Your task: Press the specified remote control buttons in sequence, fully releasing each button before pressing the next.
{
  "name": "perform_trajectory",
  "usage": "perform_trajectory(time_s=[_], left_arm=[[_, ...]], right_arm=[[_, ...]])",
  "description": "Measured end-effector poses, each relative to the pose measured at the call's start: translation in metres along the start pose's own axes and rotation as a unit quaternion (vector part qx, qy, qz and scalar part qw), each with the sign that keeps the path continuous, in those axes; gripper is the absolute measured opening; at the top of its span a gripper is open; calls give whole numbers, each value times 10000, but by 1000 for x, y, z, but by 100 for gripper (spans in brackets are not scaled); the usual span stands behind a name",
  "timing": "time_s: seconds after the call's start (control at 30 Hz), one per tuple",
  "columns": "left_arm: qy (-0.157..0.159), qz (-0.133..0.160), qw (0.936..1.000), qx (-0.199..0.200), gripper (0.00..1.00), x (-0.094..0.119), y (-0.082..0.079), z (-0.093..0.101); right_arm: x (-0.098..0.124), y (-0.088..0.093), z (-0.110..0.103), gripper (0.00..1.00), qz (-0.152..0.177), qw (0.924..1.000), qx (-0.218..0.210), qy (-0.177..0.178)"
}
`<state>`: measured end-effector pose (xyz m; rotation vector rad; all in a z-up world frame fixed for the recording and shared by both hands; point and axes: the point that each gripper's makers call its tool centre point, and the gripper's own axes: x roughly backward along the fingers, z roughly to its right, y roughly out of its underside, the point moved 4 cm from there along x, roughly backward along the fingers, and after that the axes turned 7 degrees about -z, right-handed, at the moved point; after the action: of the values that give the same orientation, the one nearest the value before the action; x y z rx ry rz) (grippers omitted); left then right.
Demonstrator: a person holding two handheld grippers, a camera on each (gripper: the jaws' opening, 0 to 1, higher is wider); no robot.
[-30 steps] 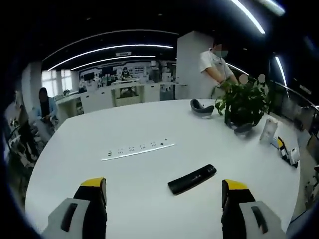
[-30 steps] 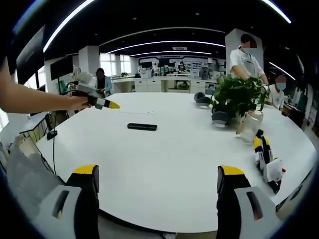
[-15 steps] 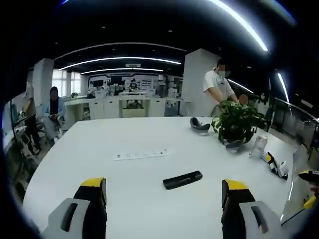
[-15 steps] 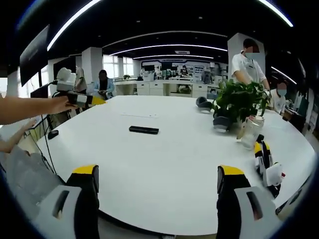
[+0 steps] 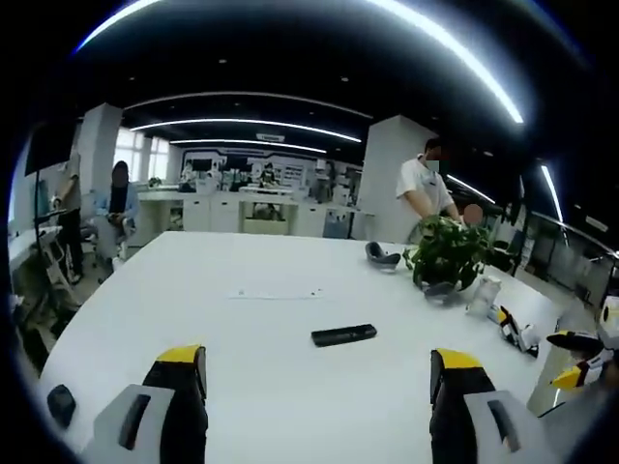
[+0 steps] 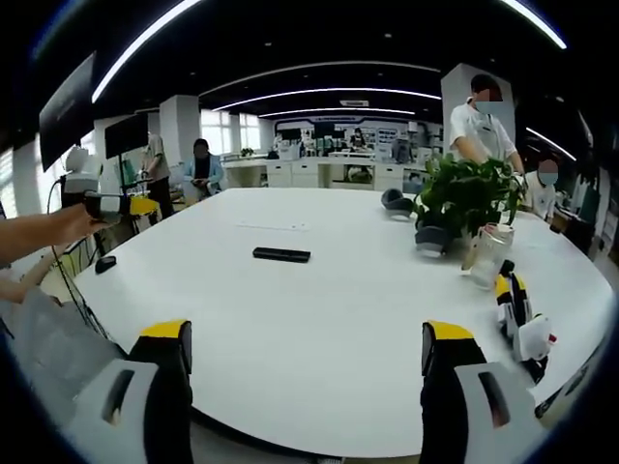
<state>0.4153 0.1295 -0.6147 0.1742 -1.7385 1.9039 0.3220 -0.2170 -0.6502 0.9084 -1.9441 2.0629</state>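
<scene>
No writing is legible on anything. The slim black rectangular remote control (image 5: pixel 344 334) (image 6: pixel 281 254) lies flat on the large white round table (image 5: pixel 251 367) (image 6: pixel 329 319), well apart from both grippers. The left gripper (image 5: pixel 319 372) and right gripper (image 6: pixel 305 348) each hold their yellow-tipped jaws wide apart, empty. The right gripper view catches the left gripper over the table's far-left edge; the left gripper view shows a white power strip (image 5: pixel 276 293) beyond the remote control.

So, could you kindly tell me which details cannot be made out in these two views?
- Remote control: too small and far off in both views; its buttons cannot be told apart.
- Power strip: small and pale in the left gripper view; sockets unreadable.
- Potted plant: its leaves hide the table behind it in the right gripper view.
- Spare gripper lying near the table edge: distorted by the fisheye edge, details unclear.
</scene>
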Motion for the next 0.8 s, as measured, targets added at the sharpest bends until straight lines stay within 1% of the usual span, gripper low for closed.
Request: perform_trajectory(time_s=[0.1,0.27,0.33,0.43,0.5,0.6,0.73,0.8], left_arm=[[-42,107,9999,17,100,19,7,4],[-135,242,9996,66,100,41,17,6],[-230,308,9993,29,100,50,22,7],[-349,412,9985,-116,100,58,29,7],[-398,409,9983,-110,100,64,34,7],[-508,538,9972,-91,100,74,41,5],[-580,572,9967,-2,100,80,50,0],[-612,578,9964,71,100,81,52,-2]], right_arm=[[0,0,-1,100,-9,10000,18,-17],[0,0,-1,100,-12,10000,25,-42],[0,0,-1,100,-15,10000,25,-51],[0,1,-2,100,-24,10000,41,-60],[0,1,-2,100,-44,10000,35,-62],[0,1,-2,100,-38,10000,32,-61],[0,2,-2,100,-77,9999,38,-83],[0,2,-3,100,-92,9999,46,-98]])
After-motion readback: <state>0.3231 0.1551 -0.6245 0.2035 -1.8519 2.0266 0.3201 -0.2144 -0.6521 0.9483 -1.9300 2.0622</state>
